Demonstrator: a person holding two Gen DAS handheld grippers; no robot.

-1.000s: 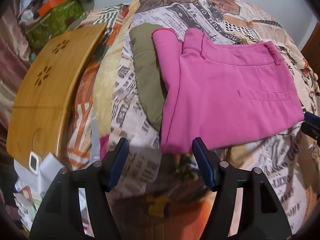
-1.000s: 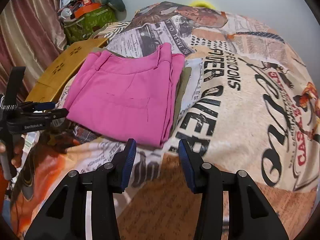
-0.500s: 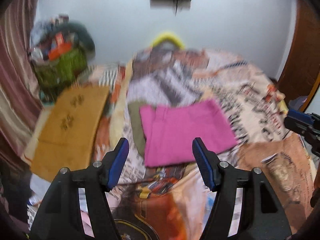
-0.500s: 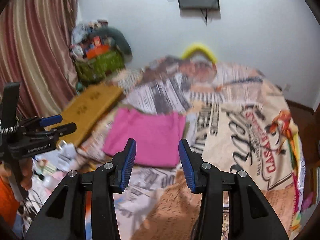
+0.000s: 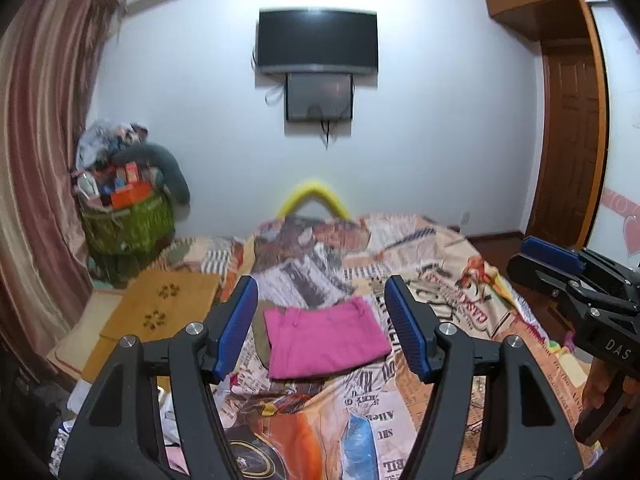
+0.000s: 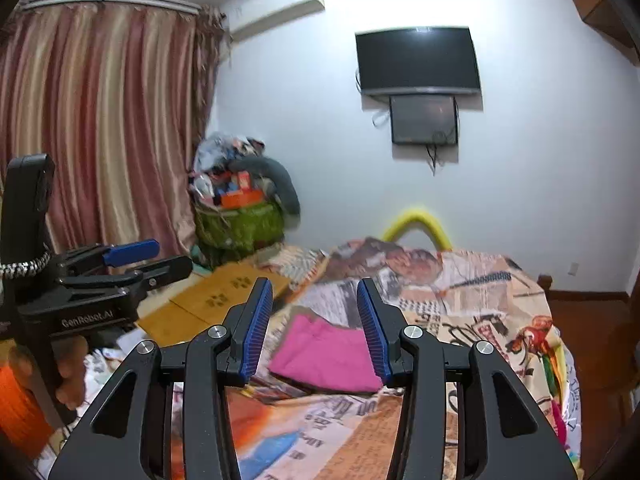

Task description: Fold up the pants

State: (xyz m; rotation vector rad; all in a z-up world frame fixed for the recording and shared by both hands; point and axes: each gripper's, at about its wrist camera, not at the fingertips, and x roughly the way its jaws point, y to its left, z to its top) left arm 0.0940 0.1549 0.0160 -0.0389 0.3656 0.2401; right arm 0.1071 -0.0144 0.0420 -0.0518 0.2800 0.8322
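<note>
Both grippers pulled back, left and right jaws apart, pink pants seemingly folded flat on bedspread.

We count one folded pink pants; one bed; two wall screens; one wooden board; one green basket; two grippers, ours

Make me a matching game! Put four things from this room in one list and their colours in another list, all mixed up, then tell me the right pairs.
Things:
1. folded pants
2. TV
3. basket
4. curved tube behind the bed

Colours:
A. green
B. yellow
C. pink
D. black

Pairs: 1-C, 2-D, 3-A, 4-B
</note>
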